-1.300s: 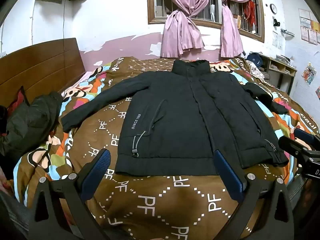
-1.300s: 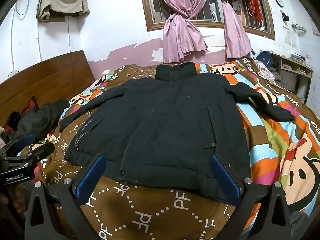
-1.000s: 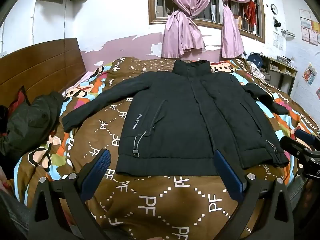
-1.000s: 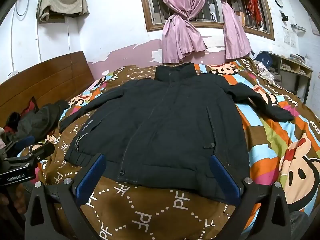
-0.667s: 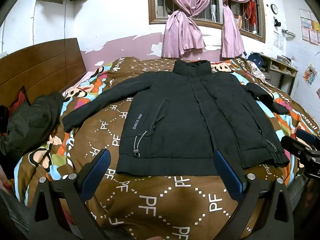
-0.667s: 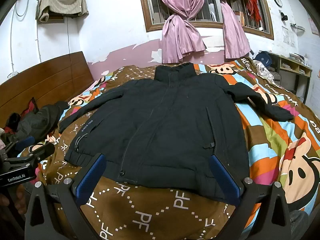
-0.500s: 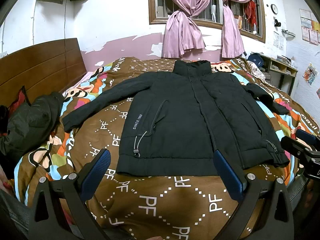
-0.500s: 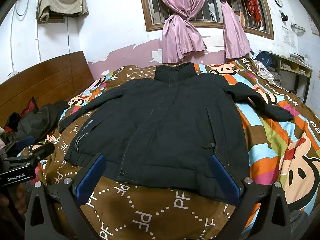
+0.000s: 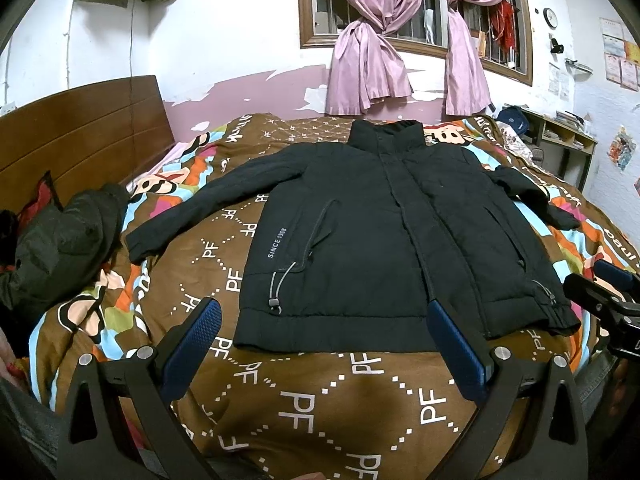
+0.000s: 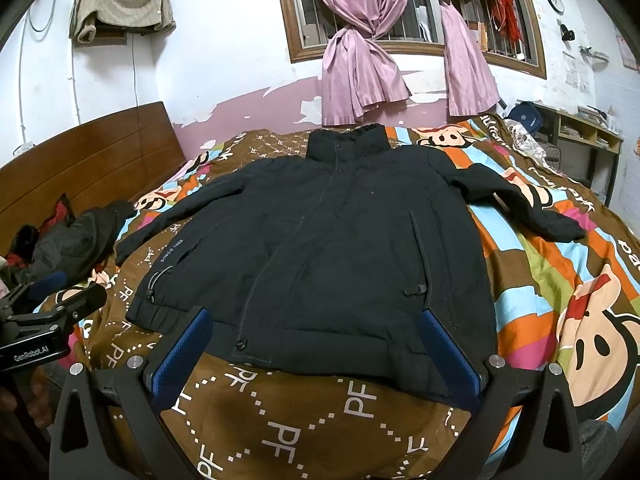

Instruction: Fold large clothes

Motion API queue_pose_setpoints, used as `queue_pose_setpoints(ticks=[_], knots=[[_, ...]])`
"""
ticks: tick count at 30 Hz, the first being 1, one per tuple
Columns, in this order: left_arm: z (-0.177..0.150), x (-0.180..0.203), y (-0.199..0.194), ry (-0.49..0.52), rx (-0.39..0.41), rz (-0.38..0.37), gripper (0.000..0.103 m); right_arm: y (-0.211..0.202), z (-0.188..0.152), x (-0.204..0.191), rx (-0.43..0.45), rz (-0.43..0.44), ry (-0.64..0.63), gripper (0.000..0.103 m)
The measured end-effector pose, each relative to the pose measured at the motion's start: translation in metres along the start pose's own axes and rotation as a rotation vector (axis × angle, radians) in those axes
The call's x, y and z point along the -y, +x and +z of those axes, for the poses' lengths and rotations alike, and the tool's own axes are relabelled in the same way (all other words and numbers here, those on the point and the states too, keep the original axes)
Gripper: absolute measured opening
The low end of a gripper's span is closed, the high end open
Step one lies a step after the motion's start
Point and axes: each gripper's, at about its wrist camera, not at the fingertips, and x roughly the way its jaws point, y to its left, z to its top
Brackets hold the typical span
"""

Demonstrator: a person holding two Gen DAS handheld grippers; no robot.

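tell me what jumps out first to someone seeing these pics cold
A black jacket lies spread flat, front up, in the middle of the bed, collar toward the window and both sleeves out to the sides. Under it is a loud brown cartoon-monkey bedspread, and knotted pink curtains hang at the window behind. Both grippers, left and right, hover at the hem with jaws wide open.

Matt black cloth jacket (image 9: pixel 360 232)

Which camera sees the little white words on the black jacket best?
The left wrist view. There the words on the black jacket sit nearer the middle, large enough to read "SINCE". In the right wrist view the words lie off to the left, smaller and harder to read.
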Motion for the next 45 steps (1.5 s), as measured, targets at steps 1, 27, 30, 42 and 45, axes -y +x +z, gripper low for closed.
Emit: queue_pose_setpoints(ticks=[1,27,30,42,45], knots=[[-0.001,-0.001,0.0,-0.002,0.0,0.0,0.1,0.0,-0.001,0.001,0.0,-0.001,0.001,0.103],[0.004,0.0,-0.003,0.006,0.005,-0.002,0.1,-0.001,0.0,0.002,0.0,-0.002,-0.001,0.103],[0.003,0.001,-0.004,0.007,0.007,-0.001,0.1,-0.001,0.0,0.002,-0.001,-0.002,-0.001,0.103],[0.003,0.001,-0.004,0.008,0.004,0.001,0.1,-0.002,-0.001,0.004,-0.005,0.002,0.003,0.103],[0.002,0.001,-0.002,0.012,-0.004,0.003,0.1,0.001,-0.003,0.005,-0.01,0.008,0.006,0.103]])
